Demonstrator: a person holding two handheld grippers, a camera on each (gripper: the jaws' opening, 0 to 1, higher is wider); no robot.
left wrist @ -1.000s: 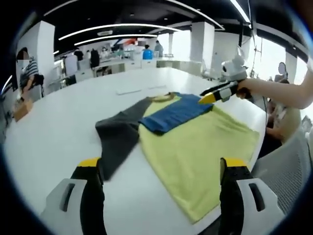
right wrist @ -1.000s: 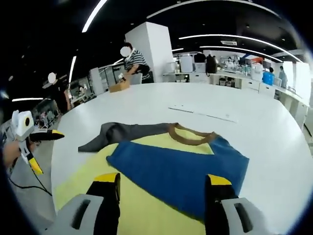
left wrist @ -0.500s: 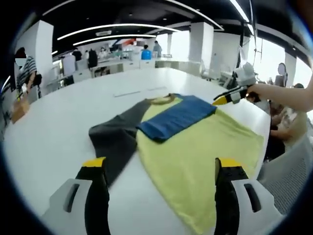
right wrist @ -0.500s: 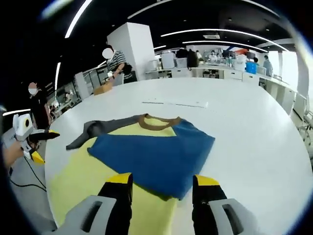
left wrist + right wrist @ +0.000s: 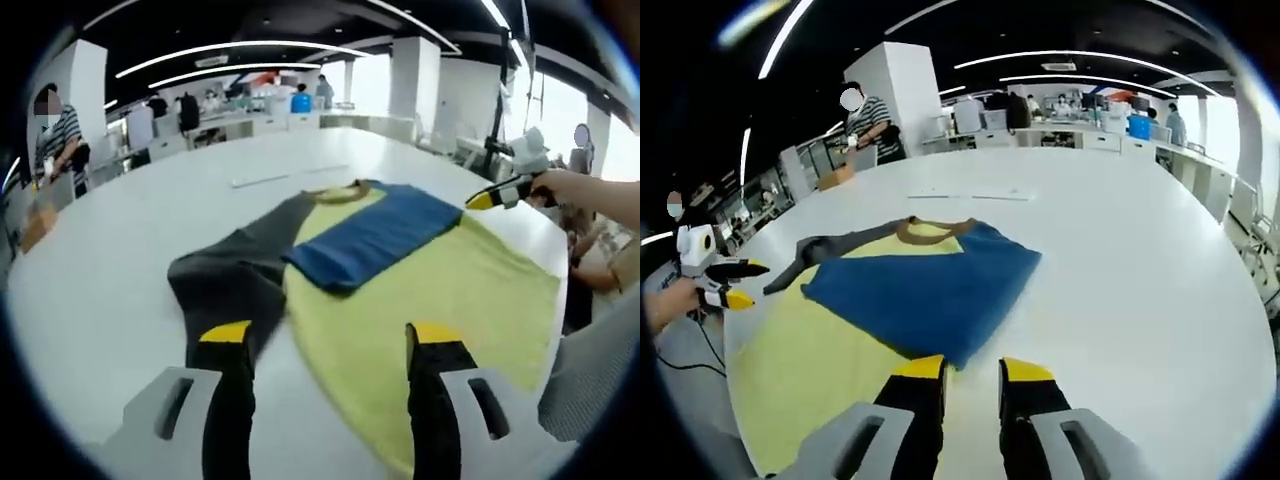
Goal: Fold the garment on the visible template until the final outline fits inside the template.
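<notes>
The garment [image 5: 400,290] lies flat on the white worktop [image 5: 120,250], its yellow body filling the left gripper view from centre out to 4 o'clock. The grey sleeve [image 5: 235,275] is still spread toward 9 o'clock, while the blue sleeve [image 5: 375,235] is already folded across the chest, the brown collar [image 5: 335,192] at 12 o'clock of it.

The left hand-held gripper [image 5: 325,345] hovers over the grey sleeve's lower edge with its jaws apart and nothing between them. To do this step well, I judge it should come down on the sleeve's outer end, pinch one layer only, and carry it over the body so it mirrors the blue one, without dragging the yellow panel.

In the right gripper view the right hand-held gripper [image 5: 970,375] stands at 6 o'clock with its jaws nearly together, a thin gap between them, holding nothing, just short of the blue sleeve's [image 5: 920,290] near corner. It had better stay clear of that fold.

Against a second ago, both sets of jaws have narrowed, the right far more than the left. The left one sits closer to the grey sleeve, and the right has drawn back off the blue fabric.
</notes>
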